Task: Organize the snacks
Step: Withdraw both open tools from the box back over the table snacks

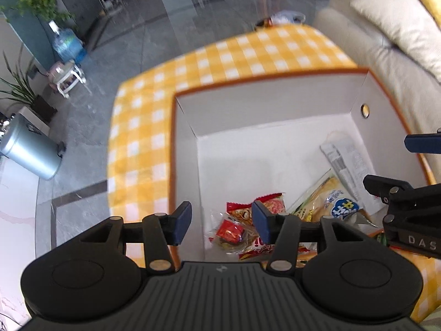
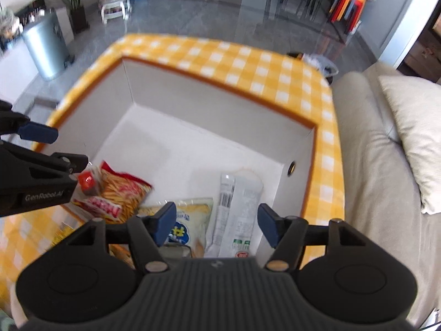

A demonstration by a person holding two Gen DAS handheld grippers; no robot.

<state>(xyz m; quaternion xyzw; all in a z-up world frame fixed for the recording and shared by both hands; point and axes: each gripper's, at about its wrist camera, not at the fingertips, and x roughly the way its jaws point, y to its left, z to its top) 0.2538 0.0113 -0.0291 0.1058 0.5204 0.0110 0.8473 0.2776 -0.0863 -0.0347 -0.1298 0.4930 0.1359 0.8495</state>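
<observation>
Snack packets lie together at the near end of a white cardboard box with an orange rim (image 1: 264, 78), which sits on a table covered by a yellow-and-white checked cloth (image 1: 220, 55). Among them are a red crinkled packet printed with noodle-like sticks (image 2: 124, 193), a clear-wrapped yellow pastry with a blue label (image 2: 190, 218), a long white-and-grey sachet with a barcode (image 2: 237, 209) and a small red sweet in clear wrap (image 1: 230, 231). Both hand-held grippers hang above the box, pointing down into it. The left gripper (image 1: 222, 224) has its blue-padded jaws apart with nothing between them — the packets lie loose below. The right gripper (image 2: 216, 227) is likewise spread and empty. A cream sofa with a pale cushion (image 2: 413, 127) stands just beside the table.
</observation>
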